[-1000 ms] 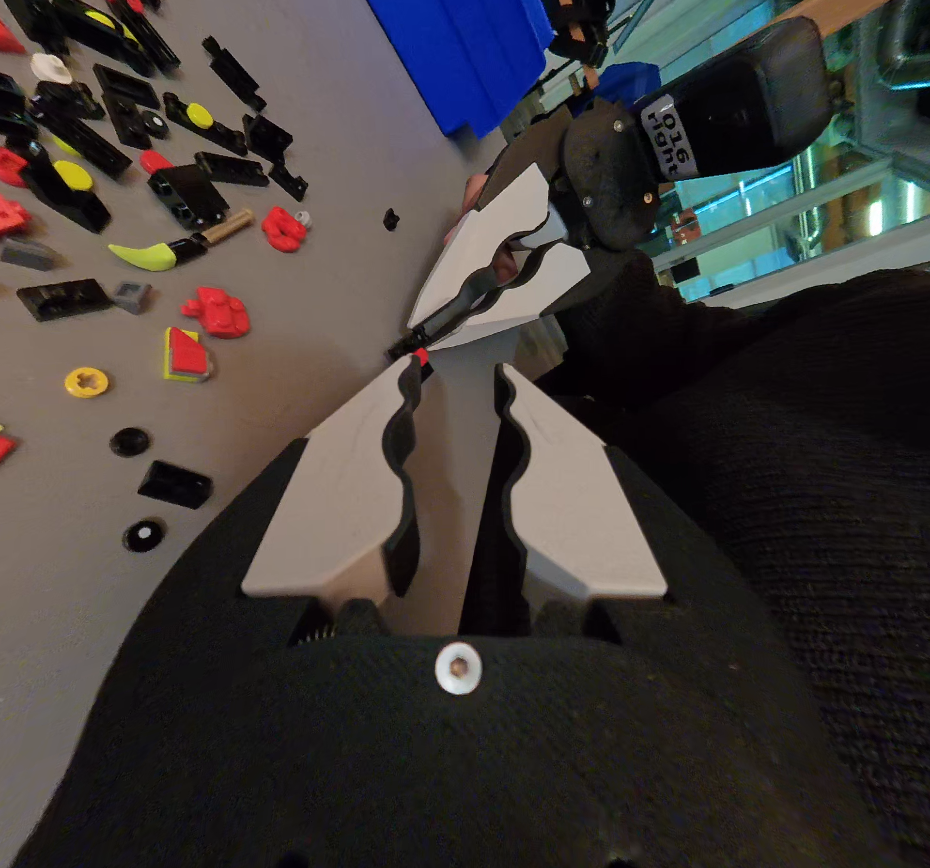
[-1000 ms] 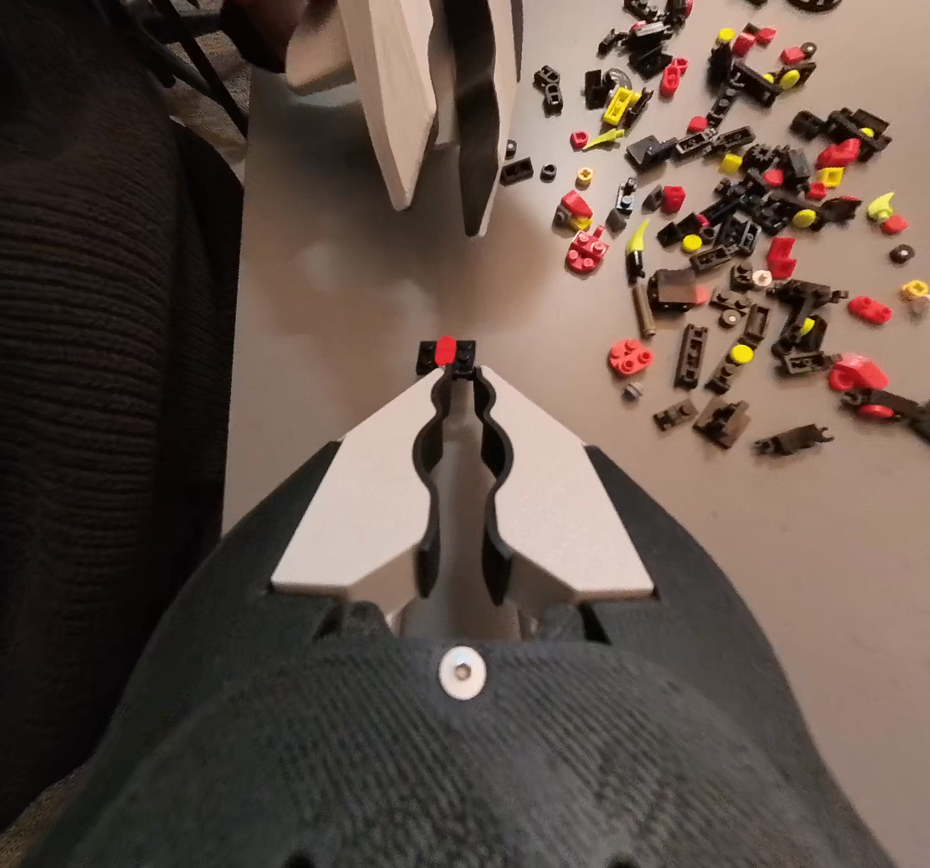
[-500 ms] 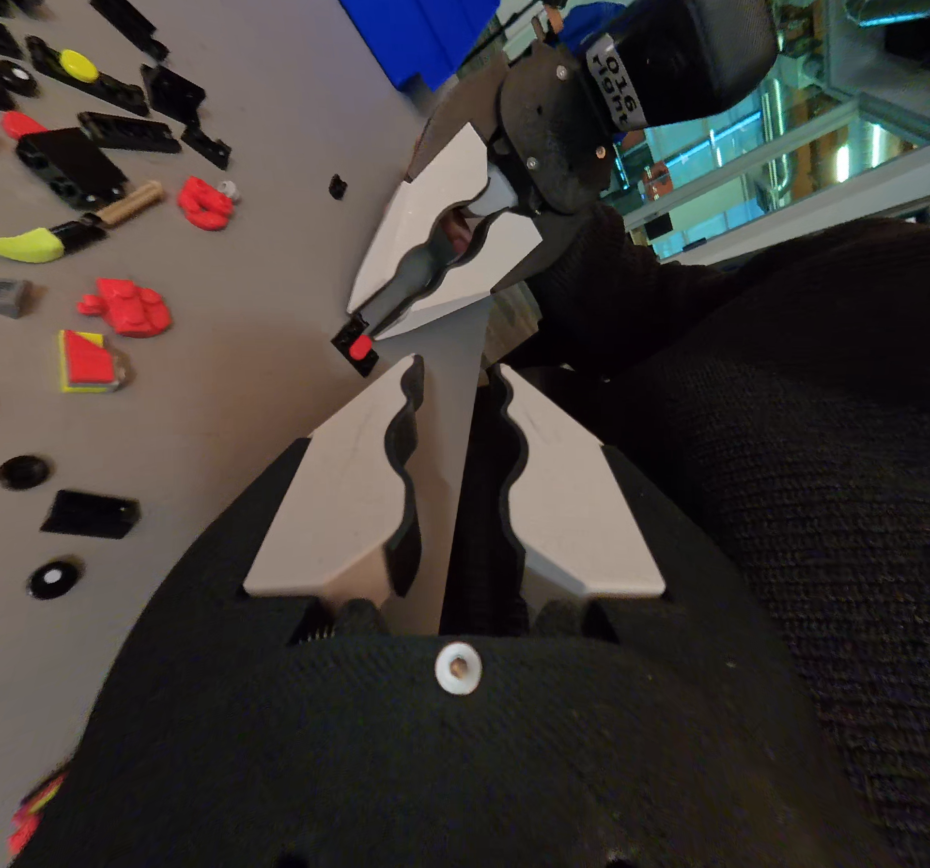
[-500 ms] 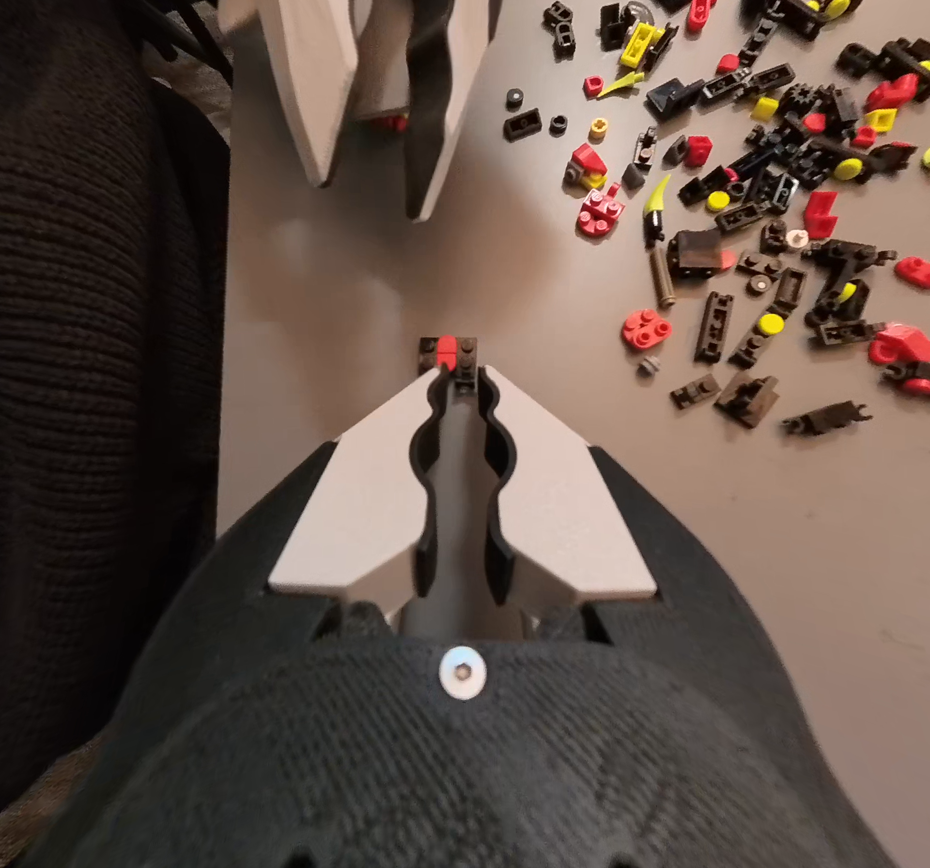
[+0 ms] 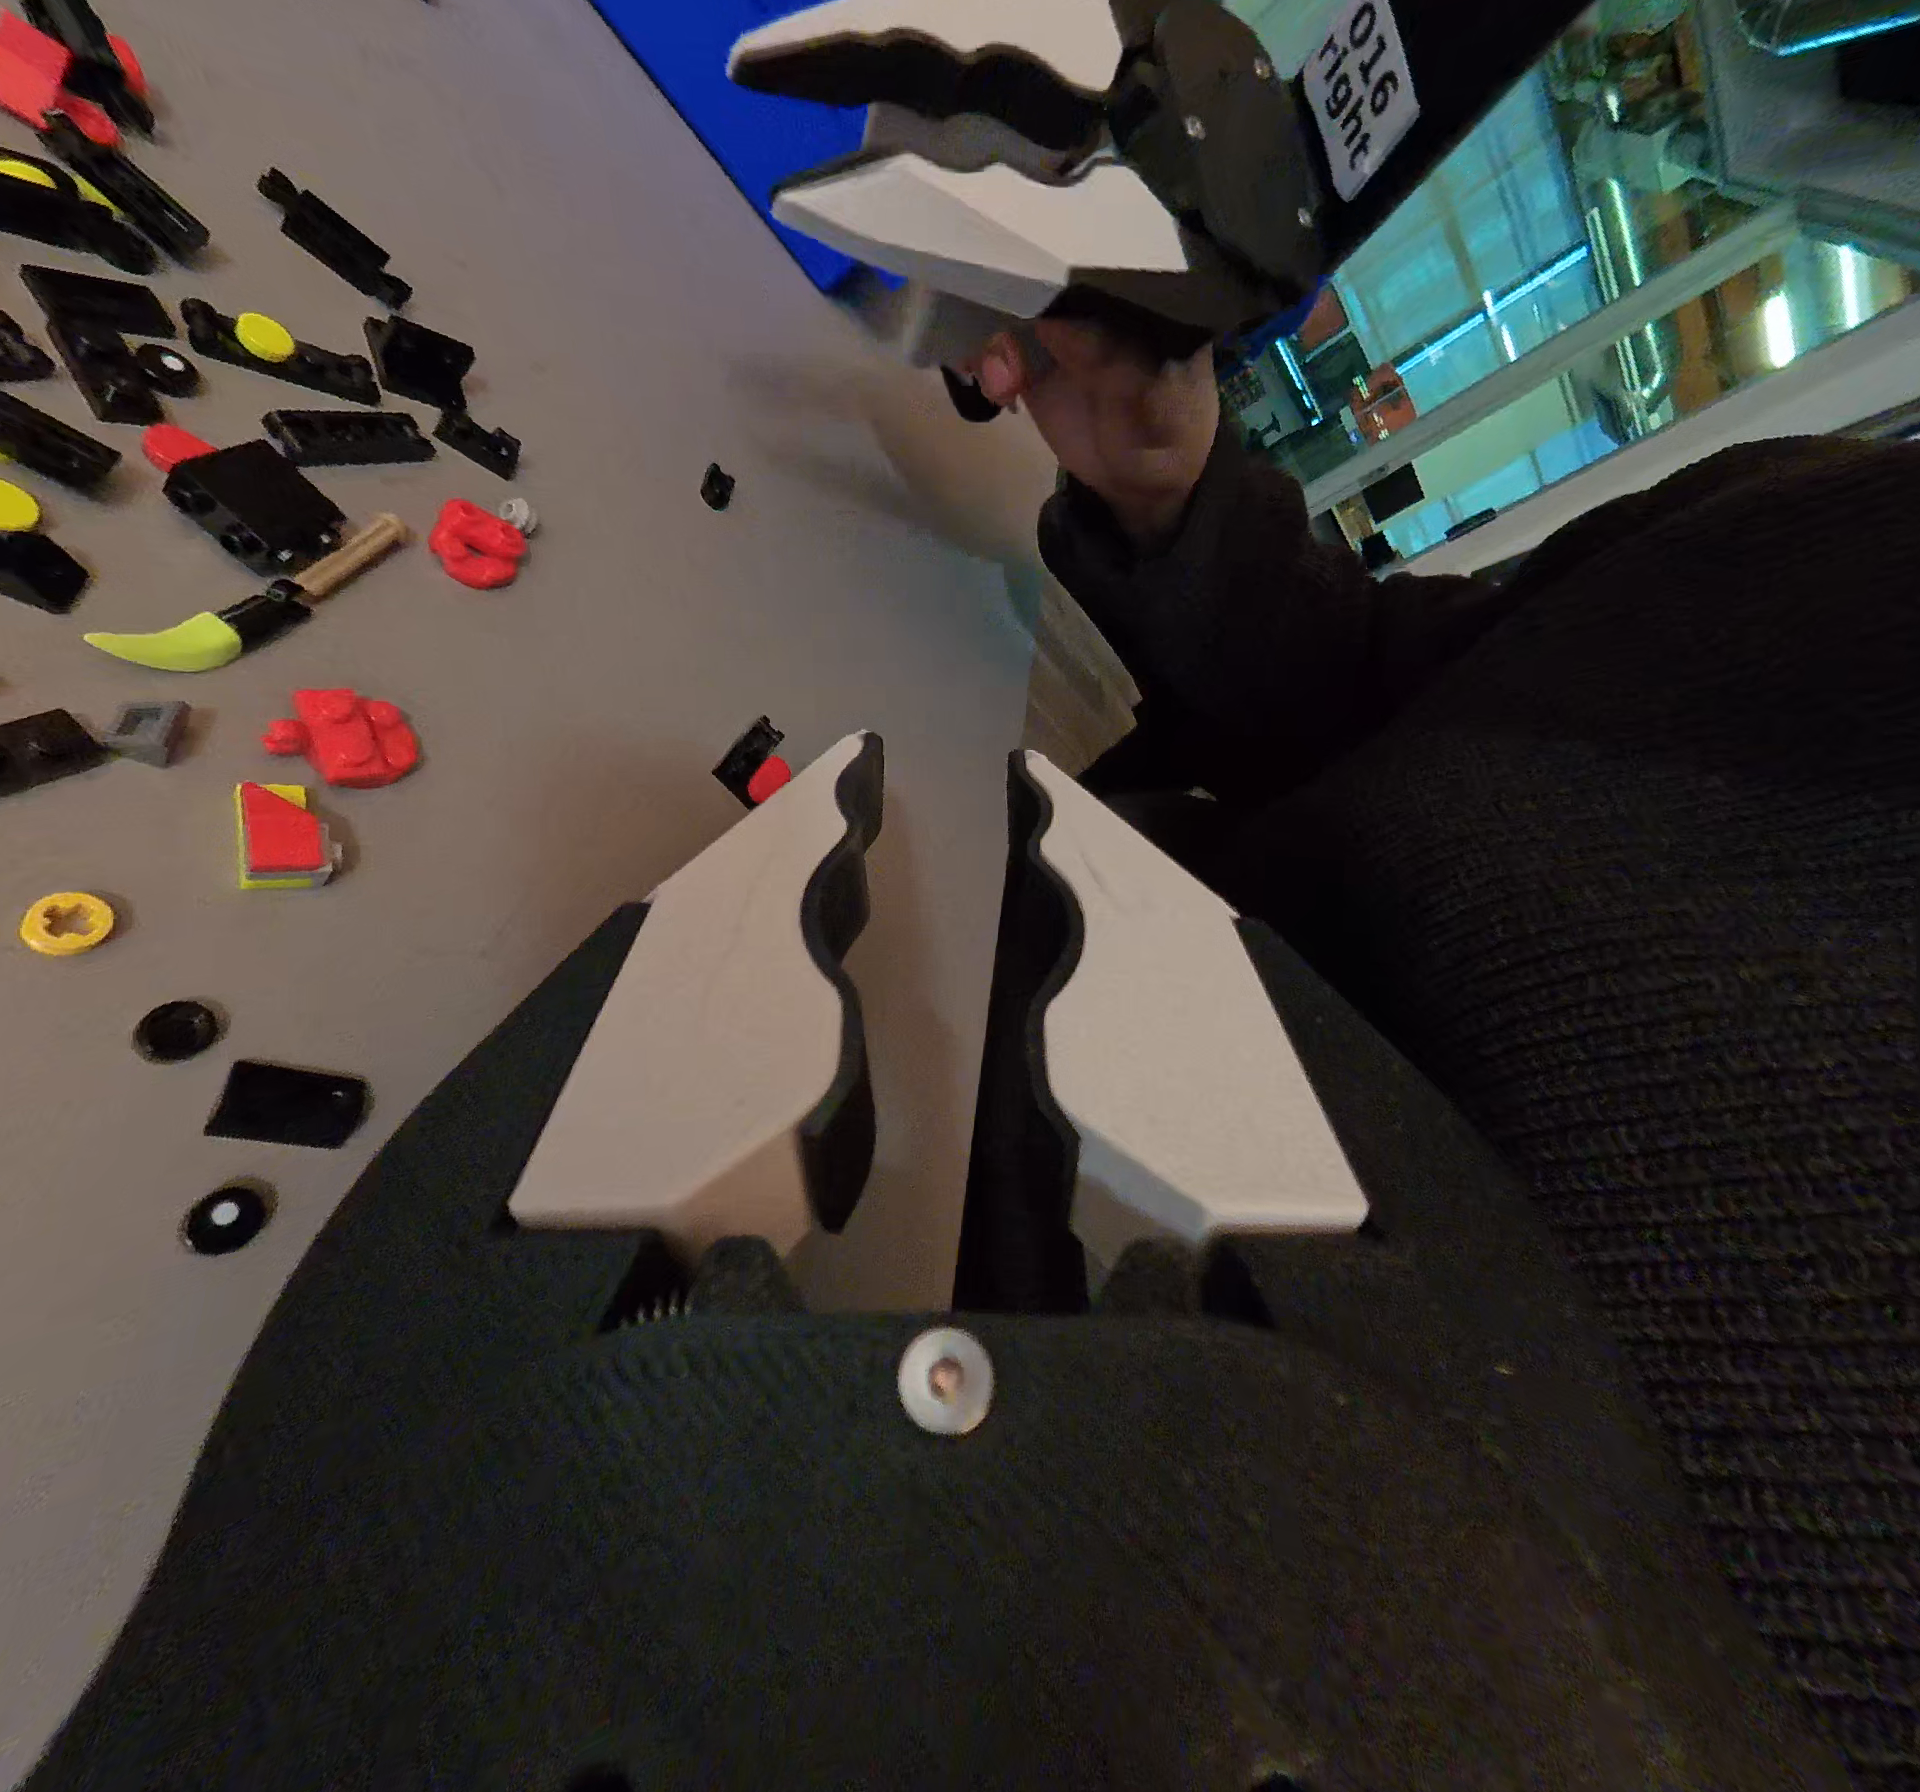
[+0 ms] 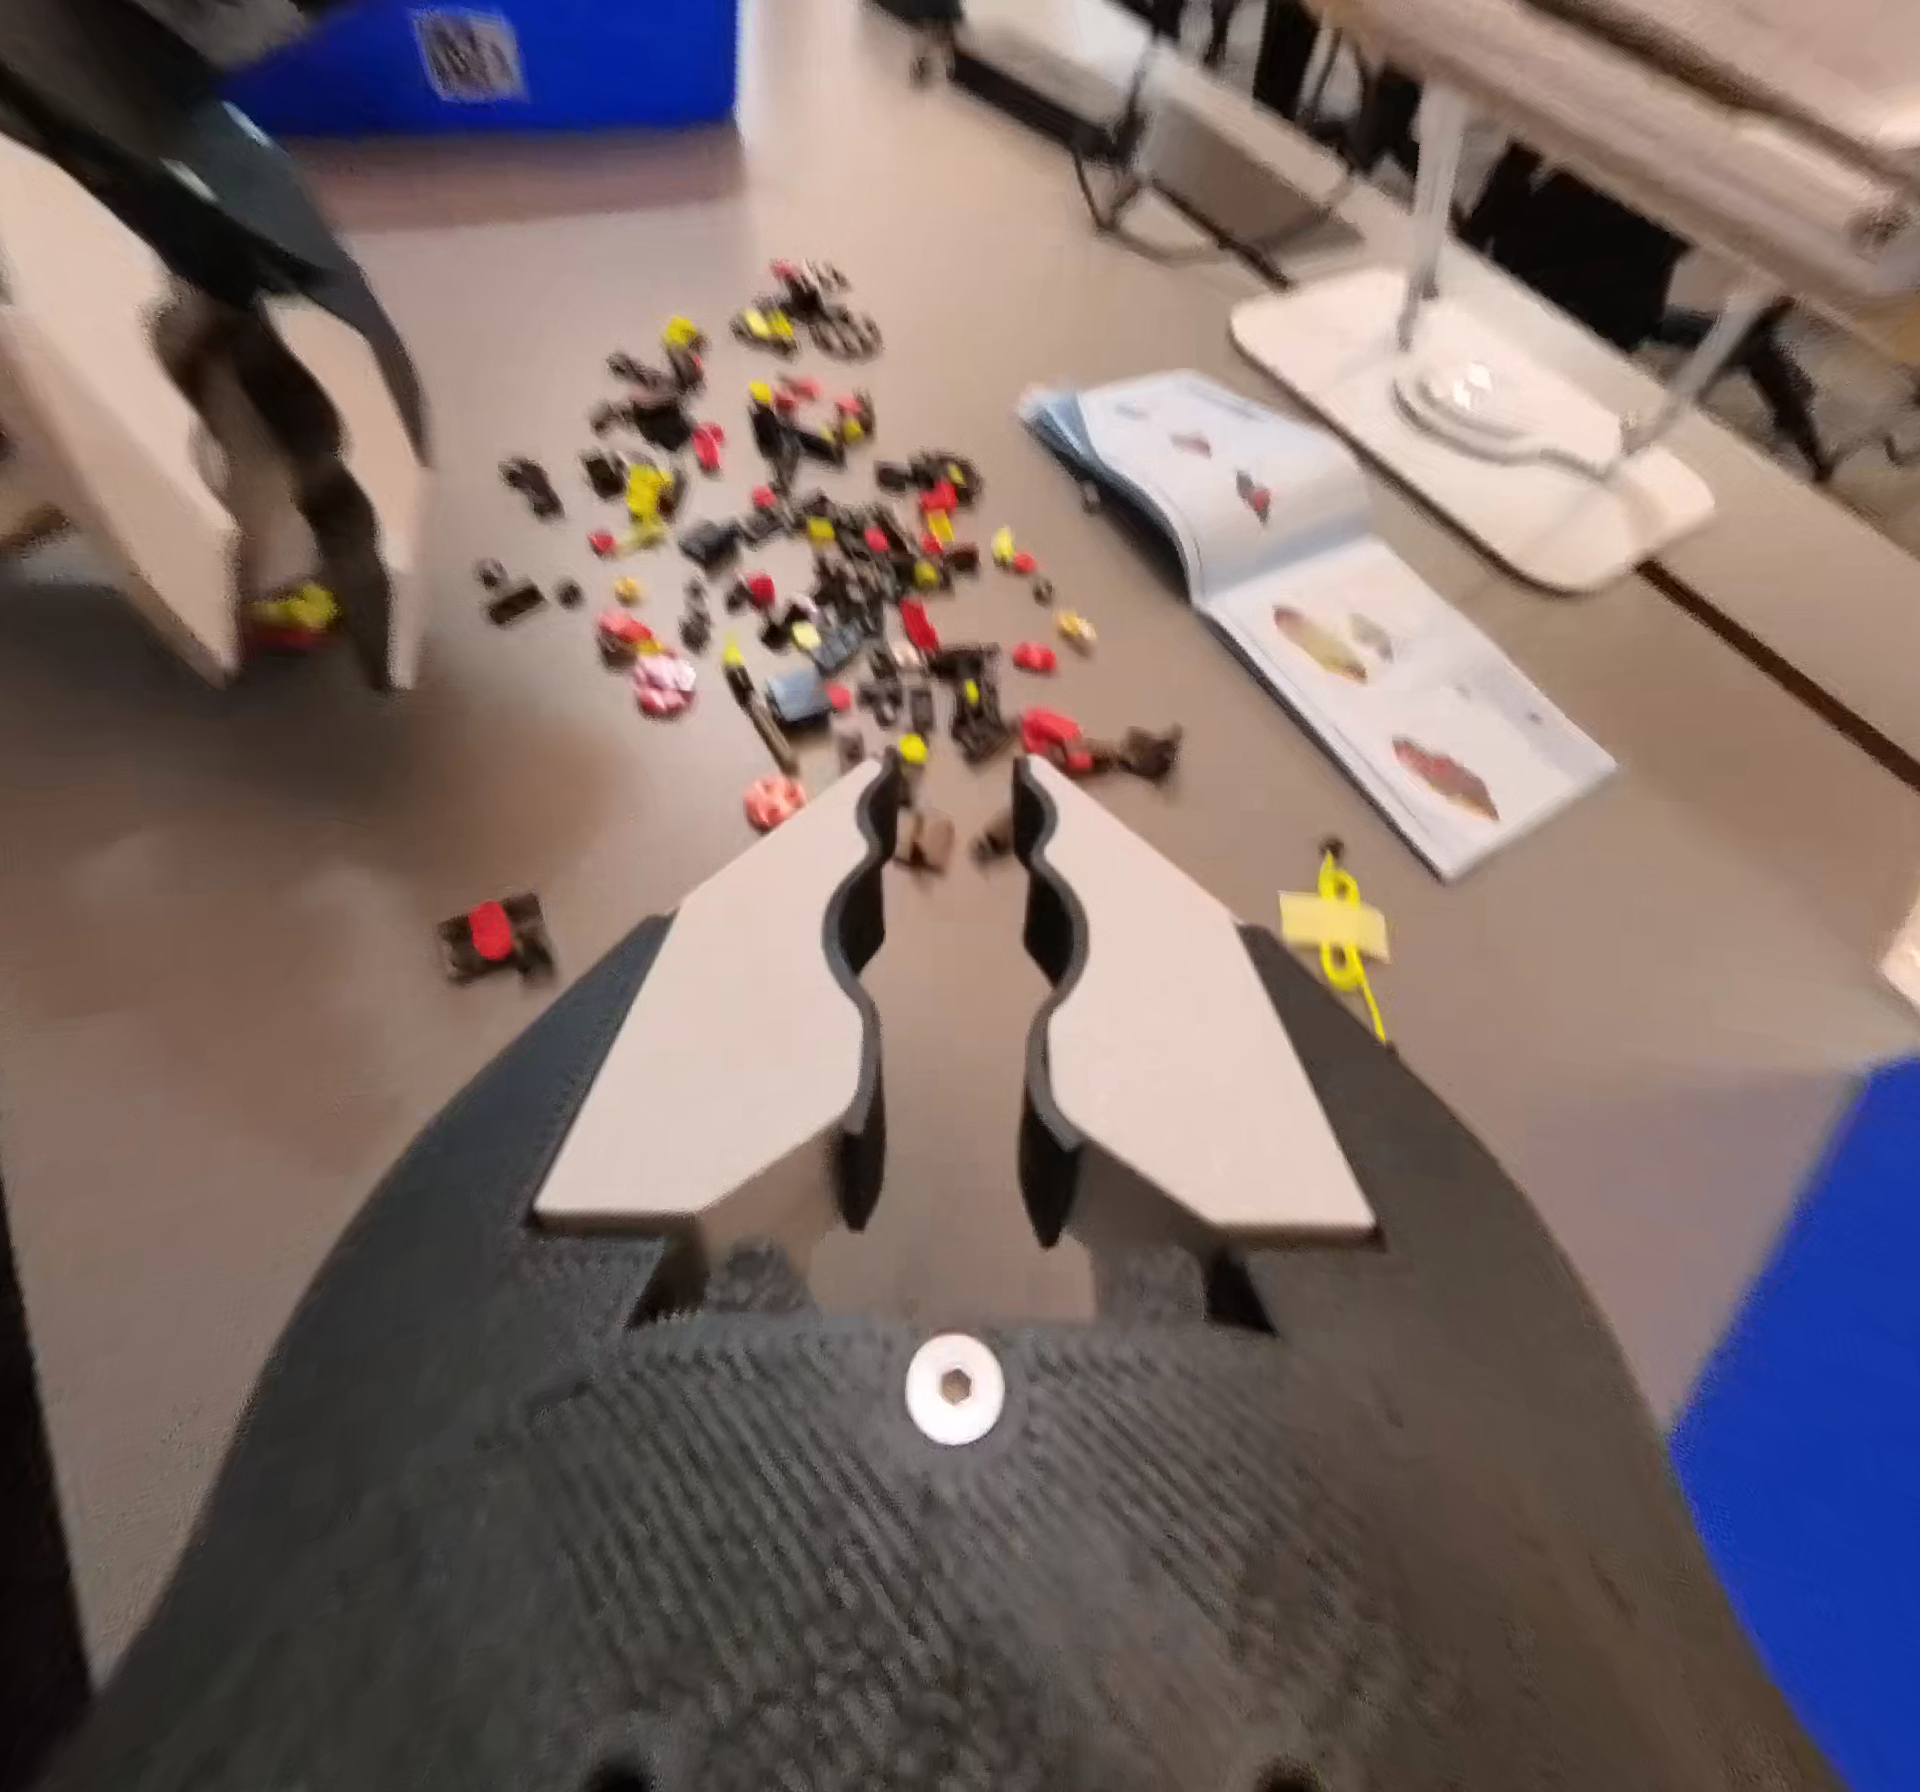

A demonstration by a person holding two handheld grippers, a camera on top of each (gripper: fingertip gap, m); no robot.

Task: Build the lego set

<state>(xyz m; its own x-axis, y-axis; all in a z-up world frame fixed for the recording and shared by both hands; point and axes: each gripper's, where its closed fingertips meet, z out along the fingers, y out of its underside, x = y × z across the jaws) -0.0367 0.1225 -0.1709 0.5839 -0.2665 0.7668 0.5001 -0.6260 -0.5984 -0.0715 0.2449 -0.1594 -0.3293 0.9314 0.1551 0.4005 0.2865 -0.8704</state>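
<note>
Hiding black-red piece (image 5: 750, 768) partly: L fingers (image 5: 769, 911).

A grey desk (image 6: 260, 1171) carries everything. Ahead of the right gripper (image 6: 954, 786) lies a loose scatter of small black, red and yellow bricks (image 6: 810, 558). A black plate with a red stud (image 6: 494, 934) lies alone to its left. An open booklet (image 6: 1340, 599) lies to the right, a yellow tag (image 6: 1335, 927) nearer. A blue bin (image 6: 540, 7) stands far ahead on the left.
</note>
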